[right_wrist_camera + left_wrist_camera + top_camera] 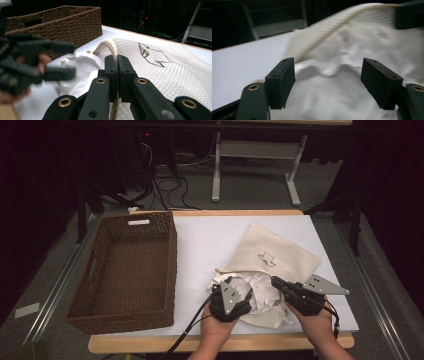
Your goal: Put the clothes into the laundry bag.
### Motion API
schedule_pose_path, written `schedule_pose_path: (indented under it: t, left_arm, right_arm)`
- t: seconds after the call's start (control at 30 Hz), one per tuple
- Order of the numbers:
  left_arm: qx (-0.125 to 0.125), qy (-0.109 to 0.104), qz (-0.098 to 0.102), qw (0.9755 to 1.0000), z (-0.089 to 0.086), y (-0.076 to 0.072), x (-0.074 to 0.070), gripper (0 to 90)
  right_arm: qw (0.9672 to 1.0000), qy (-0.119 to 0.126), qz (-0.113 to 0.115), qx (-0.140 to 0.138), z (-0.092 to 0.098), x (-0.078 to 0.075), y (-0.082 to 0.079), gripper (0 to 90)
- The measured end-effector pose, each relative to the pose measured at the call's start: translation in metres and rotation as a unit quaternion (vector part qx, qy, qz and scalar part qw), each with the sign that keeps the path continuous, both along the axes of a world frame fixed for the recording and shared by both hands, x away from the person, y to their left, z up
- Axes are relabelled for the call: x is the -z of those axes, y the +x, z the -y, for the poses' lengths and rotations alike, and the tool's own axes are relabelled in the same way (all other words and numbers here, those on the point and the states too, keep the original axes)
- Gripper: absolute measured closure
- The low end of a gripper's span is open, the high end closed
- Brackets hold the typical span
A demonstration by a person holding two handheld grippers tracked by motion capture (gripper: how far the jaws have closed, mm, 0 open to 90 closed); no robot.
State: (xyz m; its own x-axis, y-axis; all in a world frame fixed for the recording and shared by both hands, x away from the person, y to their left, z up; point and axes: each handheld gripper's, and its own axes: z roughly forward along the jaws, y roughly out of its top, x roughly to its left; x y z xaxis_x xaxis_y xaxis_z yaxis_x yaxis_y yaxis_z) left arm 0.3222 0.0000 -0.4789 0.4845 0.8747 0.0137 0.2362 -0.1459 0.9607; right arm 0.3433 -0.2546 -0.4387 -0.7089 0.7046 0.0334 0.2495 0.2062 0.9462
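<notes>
A cream cloth bag (272, 252) with a small dark drawing lies on the white table at the right. White cloth (260, 290) spills out of its mouth, which faces the front edge. My left gripper (239, 287) is at that mouth, and its jaws stand open around the white cloth (332, 85) without pressing on it. My right gripper (275, 281) is shut on the bag's upper rim (111, 46) and holds it lifted off the table. In the right gripper view the left gripper (72, 59) shows blurred at the left, in front of the white cloth (82, 65).
A brown wicker basket (172, 265) stands on the table's left part, its inside bare; its wall (62, 22) rises behind the left gripper. A bare strip of white table (210, 240) lies between basket and bag. Cables and a desk frame (217, 165) are on the floor beyond.
</notes>
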Motion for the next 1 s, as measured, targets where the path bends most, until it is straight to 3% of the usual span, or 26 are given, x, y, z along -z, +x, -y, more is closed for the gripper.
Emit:
schedule_pose_path:
  t: [0.13, 0.17, 0.23, 0.27, 0.33, 0.43, 0.47, 0.5, 0.53, 0.57, 0.67, 0.73, 0.77, 0.83, 1.0]
  left_arm:
    - [-0.046, -0.009, -0.029, 0.9985, -0.03, 0.015, 0.005, 23.7]
    - [-0.047, -0.008, -0.05, 0.9976, -0.035, 0.021, 0.01, 27.7]
    - [-0.042, -0.009, -0.08, 0.9958, -0.036, 0.027, 0.017, 56.7]
    - [-0.044, -0.005, -0.096, 0.9944, -0.036, 0.028, 0.02, 64.1]
    - [-0.039, 0.005, -0.107, 0.9935, -0.032, 0.027, 0.023, 84.5]
    - [0.015, -0.011, -0.098, 0.995, -0.02, 0.015, 0.021, 88.5]
    - [0.048, -0.034, -0.093, 0.9939, -0.012, 0.008, 0.019, 88.2]
    - [0.062, -0.037, -0.089, 0.9934, -0.006, 0.004, 0.018, 86.4]
    - [0.089, -0.038, -0.085, 0.9916, 0.007, -0.002, 0.017, 81.7]
    - [0.101, -0.038, -0.087, 0.9903, 0.013, -0.003, 0.018, 74.5]
    - [0.114, -0.022, -0.091, 0.9891, 0.028, -0.004, 0.023, 58.4]
    - [0.11, -0.03, -0.103, 0.9881, 0.031, 0.0, 0.026, 43.8]
    - [0.106, -0.031, -0.1, 0.9888, 0.031, -0.001, 0.026, 34.3]
    - [0.105, -0.031, -0.092, 0.9897, 0.029, -0.002, 0.025, 23.9]
    - [0.07, -0.028, -0.059, 0.9954, 0.016, -0.015, 0.016, 16.2]
  right_arm:
    - [1.0, -0.002, 0.001, 0.0, -0.001, 0.0, 0.0, 88.1]
    - [1.0, -0.002, 0.0, 0.001, -0.001, 0.0, 0.0, 88.1]
    - [1.0, -0.001, -0.002, 0.0, -0.001, 0.001, 0.0, 88.0]
    - [1.0, -0.001, -0.003, 0.0, -0.001, 0.001, 0.0, 88.0]
    - [1.0, 0.0, -0.002, 0.001, 0.0, 0.001, 0.0, 88.1]
    - [1.0, 0.001, -0.002, 0.002, 0.0, 0.001, 0.001, 88.0]
    - [1.0, 0.0, -0.003, 0.0, 0.0, 0.001, 0.001, 88.0]
    - [1.0, -0.001, -0.003, 0.001, 0.0, 0.001, 0.001, 88.0]
    - [1.0, -0.002, -0.002, 0.002, -0.001, 0.001, 0.0, 88.0]
    - [1.0, -0.005, 0.001, 0.002, -0.002, 0.001, 0.0, 87.9]
    - [1.0, -0.006, 0.001, -0.002, -0.002, 0.001, 0.0, 87.9]
    - [1.0, -0.006, 0.001, 0.001, -0.002, 0.001, -0.001, 87.9]
    - [1.0, -0.004, -0.002, 0.002, -0.001, 0.001, -0.001, 87.9]
    - [1.0, -0.003, -0.003, 0.005, 0.0, 0.001, -0.002, 87.9]
    - [1.0, -0.004, 0.0, 0.004, 0.001, 0.001, -0.002, 87.8]
